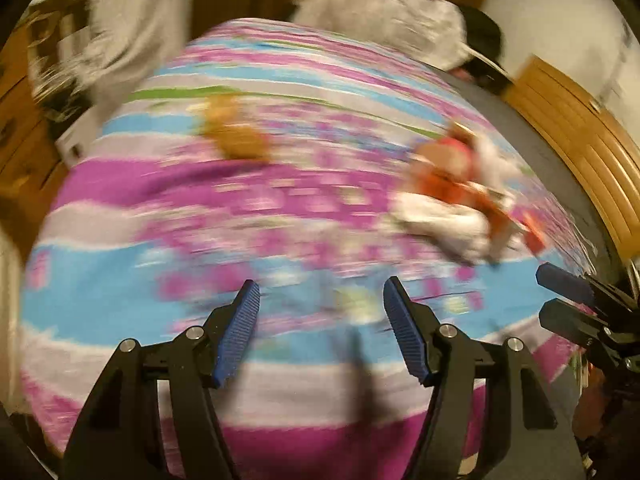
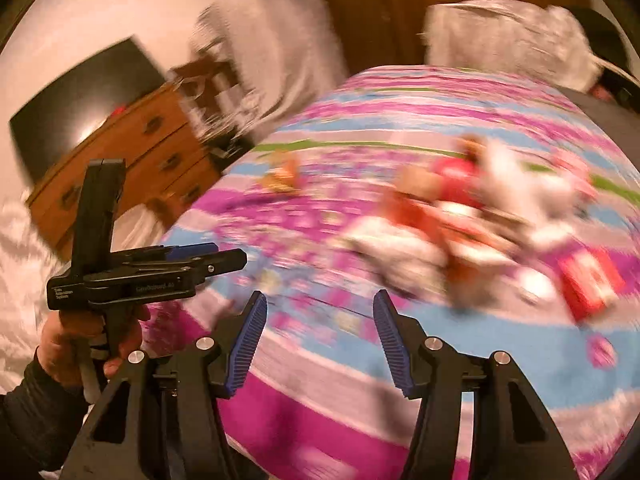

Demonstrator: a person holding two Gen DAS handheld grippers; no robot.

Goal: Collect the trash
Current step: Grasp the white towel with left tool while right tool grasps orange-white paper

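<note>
Over a bed spread striped in pink, blue and pale grey, both views heavily blurred. Low in the left wrist view, the left gripper, blue pads parted, nothing between them. At the right edge of that view, the right gripper, seen side-on. Right of centre, a heap of trash: crumpled white, red and orange wrappers lying on the spread. Upper centre-left, a smaller brown scrap, well apart from the heap. Low in the right wrist view, blue pads also parted and empty, the same heap ahead, right of centre. Lower left there, a hand gripping the left gripper's handle. Upper left, a wooden chest of drawers. Along the top, grey pillows.
</note>
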